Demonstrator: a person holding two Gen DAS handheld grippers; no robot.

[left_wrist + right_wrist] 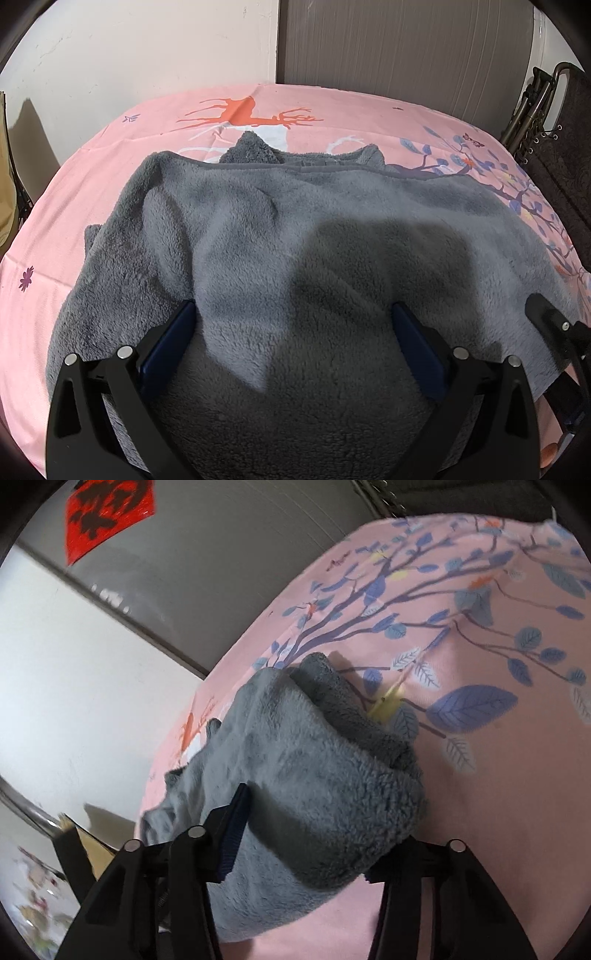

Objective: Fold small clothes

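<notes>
A grey fleece garment (295, 221) lies spread on a pink printed sheet (92, 166), with two small ear-like points at its far edge. My left gripper (293, 317) is open over its near part, and the fleece bulges between the blue pads. In the right wrist view the same garment (295, 760) is bunched and lifted at one end. My right gripper (310, 812) is shut on that thick fold; the left pad (236, 823) shows, while fleece hides the other finger. That view is tilted and slightly blurred.
The sheet (480, 812) carries a tree and deer print. A white wall and a dark grey panel stand behind it. A folded metal frame (535, 103) leans at the right. A red paper ornament (107, 513) hangs on the panel, and a cardboard box (99, 842) sits low left.
</notes>
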